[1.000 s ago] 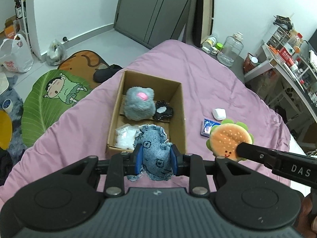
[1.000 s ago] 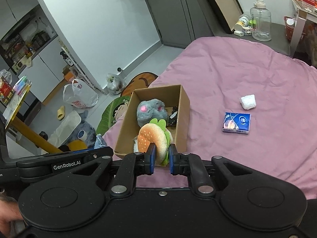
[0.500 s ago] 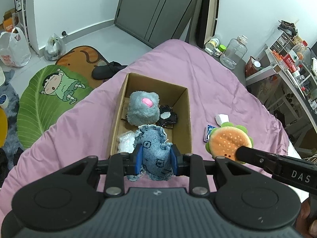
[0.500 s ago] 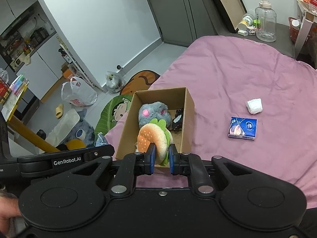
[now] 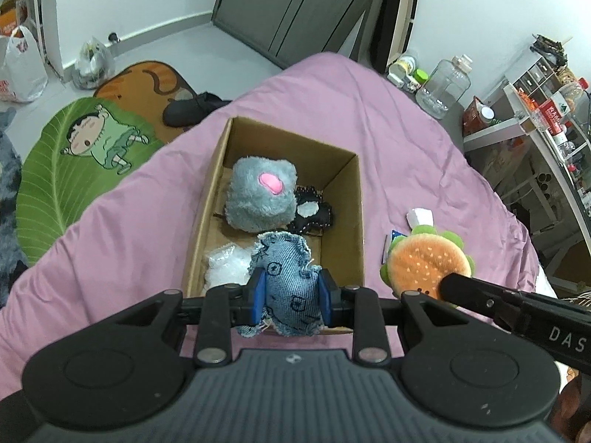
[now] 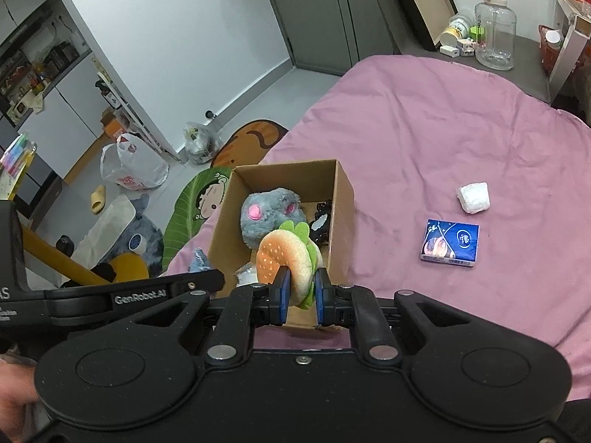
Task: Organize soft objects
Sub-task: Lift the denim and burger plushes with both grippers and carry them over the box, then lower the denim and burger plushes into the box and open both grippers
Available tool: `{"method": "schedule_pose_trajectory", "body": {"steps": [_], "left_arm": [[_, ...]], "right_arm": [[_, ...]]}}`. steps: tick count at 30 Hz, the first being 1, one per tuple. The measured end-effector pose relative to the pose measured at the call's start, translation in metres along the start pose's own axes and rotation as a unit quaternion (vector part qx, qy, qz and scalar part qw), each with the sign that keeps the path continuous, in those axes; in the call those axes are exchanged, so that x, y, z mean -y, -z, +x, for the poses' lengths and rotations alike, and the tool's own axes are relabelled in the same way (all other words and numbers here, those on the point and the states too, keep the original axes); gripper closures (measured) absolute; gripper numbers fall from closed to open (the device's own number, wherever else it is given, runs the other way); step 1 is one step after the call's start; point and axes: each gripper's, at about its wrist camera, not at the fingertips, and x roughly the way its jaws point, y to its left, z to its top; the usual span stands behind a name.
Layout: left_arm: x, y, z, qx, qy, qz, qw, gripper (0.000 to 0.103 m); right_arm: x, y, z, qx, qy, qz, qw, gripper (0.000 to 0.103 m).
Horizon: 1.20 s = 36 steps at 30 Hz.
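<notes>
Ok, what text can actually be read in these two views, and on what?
"GenRobot.AI": left tongs' arm, seen from the right wrist.
"DAS": right tongs' arm, cut off by the frame edge.
Blue tissue pack, white shopping bag, shelf bottles: print too small or blurred to read.

left wrist: above near bed edge, facing box (image 5: 291, 199) | right wrist: likewise; box (image 6: 284, 203) shared
</notes>
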Motion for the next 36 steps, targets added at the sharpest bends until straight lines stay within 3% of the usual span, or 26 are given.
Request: {"method": "schedule_pose_trajectory", "body": {"steps": [16,28,30,36], "left_arm": [[0.005,-0.007,0.054,-0.054,0.009,-0.013,0.9984,0.074],[-0.004,-0.008,0.087,-0.105,0.008,-0.055,0.9929,0.067],[-0.007,-0.010,0.087,-0.110,0.009,-0.067,0.9916,0.062],[-0.013,-0.014,0.079,-0.098,0.000,-0.074,0.9924,0.061]], "right_arm": [[0.005,-0.018,0.032,-0.030,0.006,-0.007,1.000,0.089],[0.009,-0.024,0.048,-0.051,0.006,-0.009,0.999,0.089],[0.007,-0.024,0.050,-0.056,0.000,-0.010,0.998,0.089],[0.002,-0.022,0.055,-0.060,-0.003,-0.016,0.998,0.089]]}}
